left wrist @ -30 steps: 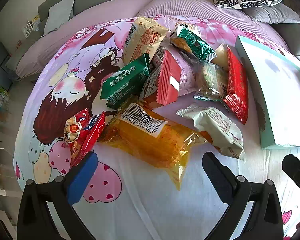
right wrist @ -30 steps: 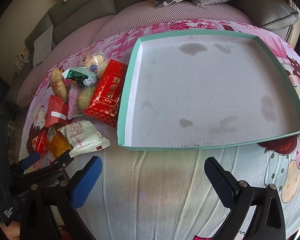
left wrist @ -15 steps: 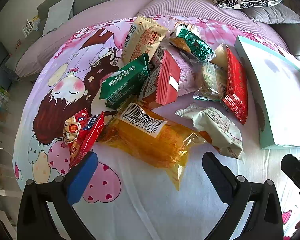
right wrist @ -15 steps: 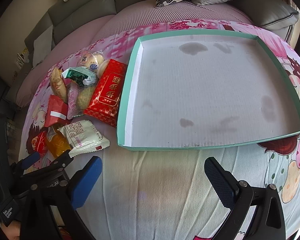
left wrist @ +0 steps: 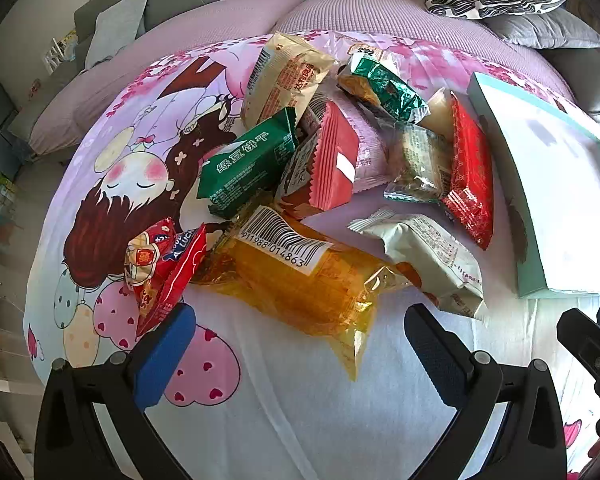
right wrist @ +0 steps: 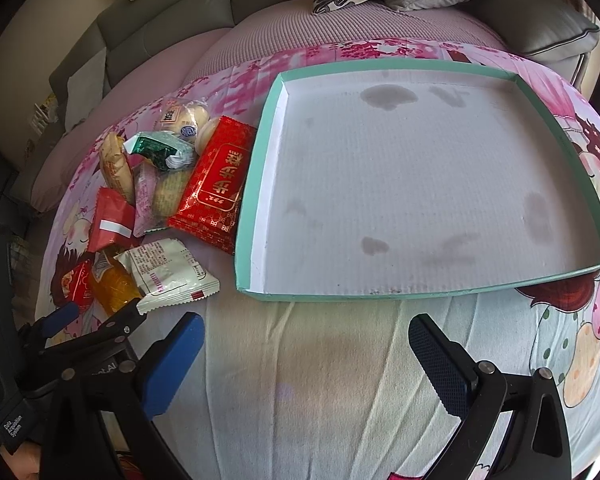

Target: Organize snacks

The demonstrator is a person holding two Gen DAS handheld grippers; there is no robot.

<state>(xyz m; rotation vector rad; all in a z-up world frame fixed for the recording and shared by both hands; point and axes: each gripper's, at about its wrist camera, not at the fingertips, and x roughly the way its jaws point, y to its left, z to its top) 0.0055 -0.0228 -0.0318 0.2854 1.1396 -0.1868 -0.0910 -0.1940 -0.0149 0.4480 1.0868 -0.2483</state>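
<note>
Snacks lie heaped on a cartoon-print cloth [left wrist: 300, 420], ahead of the left gripper [left wrist: 298, 346] and well left of the right gripper [right wrist: 306, 354]. Directly ahead of the right gripper sits a shallow teal-rimmed tray [right wrist: 396, 295] (stained white floor, holding nothing). An orange packet [left wrist: 300, 276] rests just beyond the left fingertips, a white packet [left wrist: 428, 256] to its right, a green packet [left wrist: 248, 164] farther ahead. Both grippers stand spread wide, gripping nothing.

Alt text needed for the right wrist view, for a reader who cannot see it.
An empty teal-rimmed white tray lies on a cartoon-print bedsheet, with a pile of wrapped snacks beside its left edge, nearest it a red packet. The open right tongs hover in front; the left tongs show at lower left.
</note>
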